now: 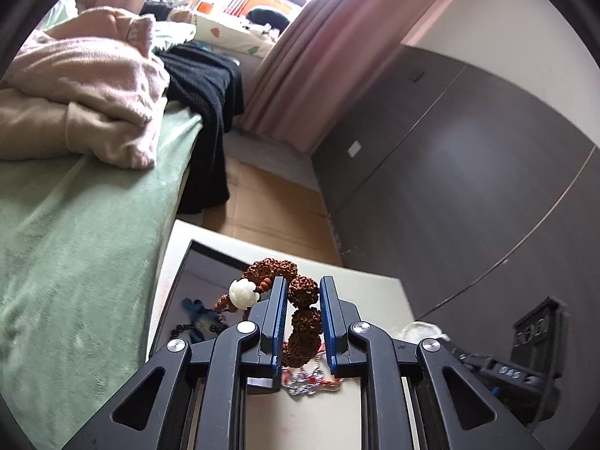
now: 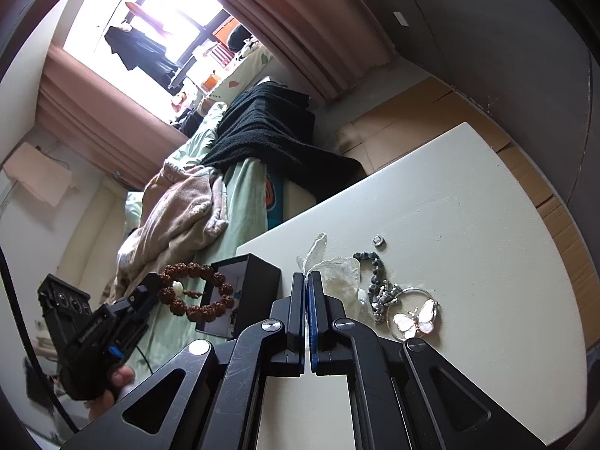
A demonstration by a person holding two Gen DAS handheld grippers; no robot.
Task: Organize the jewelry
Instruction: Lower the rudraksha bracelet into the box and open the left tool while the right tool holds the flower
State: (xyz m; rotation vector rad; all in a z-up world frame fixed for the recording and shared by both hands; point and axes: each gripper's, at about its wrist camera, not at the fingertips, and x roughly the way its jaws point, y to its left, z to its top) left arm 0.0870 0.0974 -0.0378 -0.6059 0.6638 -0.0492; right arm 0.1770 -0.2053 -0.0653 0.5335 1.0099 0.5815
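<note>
one brown bracelet of knobbly seed beads [image 1: 302, 313] with a single white carved bead [image 1: 243, 292] hangs in the left gripper [image 1: 302, 288], whose blue-lined jaws are clamped on one of its big beads. in the right wrist view the same bracelet [image 2: 195, 292] dangles as a full loop in the air just left of the black open jewelry box [image 2: 243, 292], over the green bedspread [image 2: 240, 202]. one bare hand [image 2: 112, 386] grips the left tool from below, and the left gripper [image 2: 152, 287] slants up toward the box.

one box stands at the left edge of the off-white table [image 2: 468, 206]; in the left wrist view its dark inside [image 1: 202, 292] holds a blue piece and some dark beads, too small to tell apart. just right of the box, the right gripper [image 2: 307, 281] points down at the table with its jaws pressed together on a wisp of clear plastic wrap [image 2: 337, 273]. further right of the box lie one strand of dark grey beads [image 2: 373, 266], one small silver ring [image 2: 378, 240], one silver charm cluster [image 2: 386, 296] and one hoop with a white shell butterfly [image 2: 414, 318]. one silver chain with red bits [image 1: 311, 378] lies on the table under the left gripper.
</note>
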